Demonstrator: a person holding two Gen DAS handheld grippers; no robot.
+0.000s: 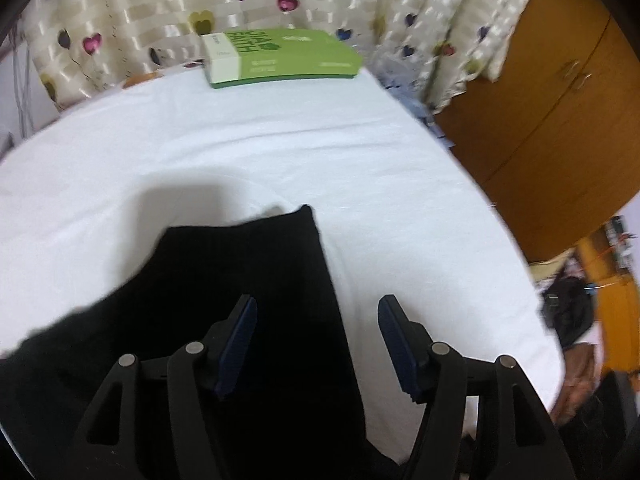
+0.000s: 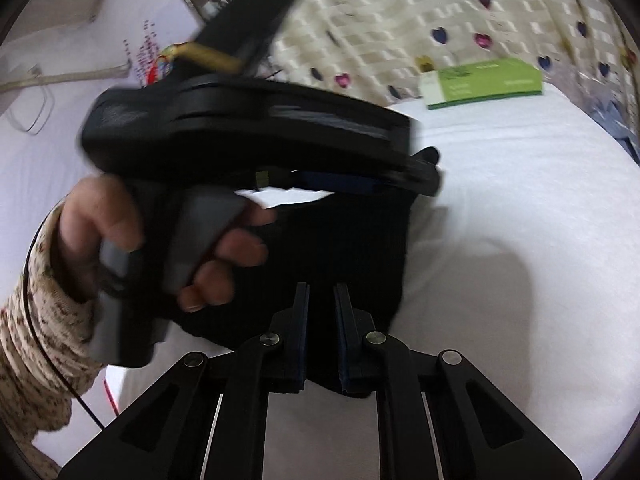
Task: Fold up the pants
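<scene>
Black pants [image 1: 240, 300] lie on a white sheet [image 1: 280, 152], one corner pointing away from me. My left gripper [image 1: 318, 304] hovers open over their right edge. Its left finger is above the cloth and its right finger above bare sheet, with nothing gripped. In the right wrist view the pants [image 2: 352, 248] are bunched, and my right gripper [image 2: 321, 288] is shut on their near fold, black cloth filling the narrow gap between the pads. A hand [image 2: 120, 220] in a patterned sleeve holds the left gripper's handle above the pants and hides their left part.
A green and white box [image 1: 280, 54] [image 2: 484, 80] lies at the far edge of the sheet, before a curtain [image 1: 160, 8] printed with hearts. A wooden cabinet [image 1: 560, 120] stands to the right, with a dark bag [image 1: 568, 312] below it. Cables [image 2: 32, 96] run along the white wall.
</scene>
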